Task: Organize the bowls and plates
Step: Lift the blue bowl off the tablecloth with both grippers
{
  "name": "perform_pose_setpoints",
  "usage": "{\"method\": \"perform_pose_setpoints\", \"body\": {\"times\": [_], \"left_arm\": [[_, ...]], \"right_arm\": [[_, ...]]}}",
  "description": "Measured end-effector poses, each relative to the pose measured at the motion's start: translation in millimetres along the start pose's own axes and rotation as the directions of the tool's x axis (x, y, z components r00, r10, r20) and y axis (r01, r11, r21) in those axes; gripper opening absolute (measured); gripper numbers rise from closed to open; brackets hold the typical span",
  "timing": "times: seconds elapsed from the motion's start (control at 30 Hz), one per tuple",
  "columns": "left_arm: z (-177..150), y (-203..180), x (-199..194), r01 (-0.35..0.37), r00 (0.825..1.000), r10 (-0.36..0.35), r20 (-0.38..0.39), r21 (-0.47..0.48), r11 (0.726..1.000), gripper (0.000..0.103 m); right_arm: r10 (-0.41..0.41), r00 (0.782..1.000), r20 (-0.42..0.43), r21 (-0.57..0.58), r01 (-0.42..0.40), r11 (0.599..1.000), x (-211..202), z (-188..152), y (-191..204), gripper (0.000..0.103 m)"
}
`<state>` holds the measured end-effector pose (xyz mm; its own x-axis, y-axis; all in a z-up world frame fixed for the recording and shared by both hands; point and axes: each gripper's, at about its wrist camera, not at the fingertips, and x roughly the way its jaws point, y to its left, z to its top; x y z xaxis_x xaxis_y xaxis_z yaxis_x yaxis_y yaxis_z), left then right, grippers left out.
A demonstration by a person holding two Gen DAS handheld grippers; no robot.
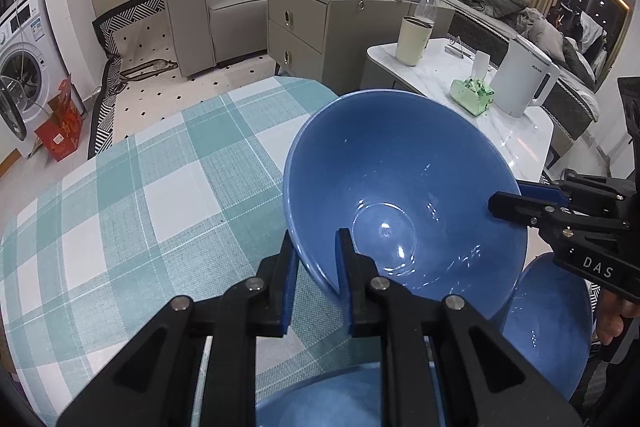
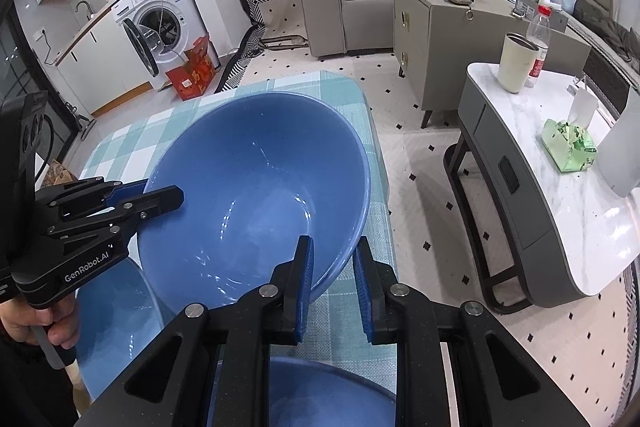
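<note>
Grip: our left gripper (image 1: 318,267) and right gripper (image 2: 334,275) both pinch the big blue bowl (image 1: 404,195) by its rim | Where: bowl tilted between us, above the checked table (image 1: 140,187) | Next: other blue dishes (image 1: 548,327) sit right below, near both hands.

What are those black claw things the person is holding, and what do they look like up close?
Each is a handheld claw of matte black plastic with angular, cut-out linkage arms joined by silver round pins. The fingers carry blue ribbed pads. The left claw bears white "GenRobot.AI" lettering on its body; the right claw shows white "DAS" letters. No cables are visible on them.
</note>
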<state>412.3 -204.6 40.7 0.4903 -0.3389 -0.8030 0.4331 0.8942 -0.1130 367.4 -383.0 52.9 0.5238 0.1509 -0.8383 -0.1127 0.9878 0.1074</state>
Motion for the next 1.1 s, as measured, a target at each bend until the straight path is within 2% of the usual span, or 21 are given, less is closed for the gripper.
{"method": "perform_pose_setpoints", "body": {"times": [0.73,1.1], "left_arm": [[-6.4,-16.2,-54.1,-0.018,0.996,0.018,0.084,0.000,1.000,0.016],[-16.8,-29.5,-93.9,-0.042,0.990,0.039,0.139,0.020,0.999,0.016]], "right_arm": [[0.011,0.994,0.110,-0.027,-0.008,1.000,-60.2,-10.5,10.0,0.020],[0.022,0.985,0.171,-0.040,-0.015,0.999,-100.6,-27.5,16.6,0.020]]}}
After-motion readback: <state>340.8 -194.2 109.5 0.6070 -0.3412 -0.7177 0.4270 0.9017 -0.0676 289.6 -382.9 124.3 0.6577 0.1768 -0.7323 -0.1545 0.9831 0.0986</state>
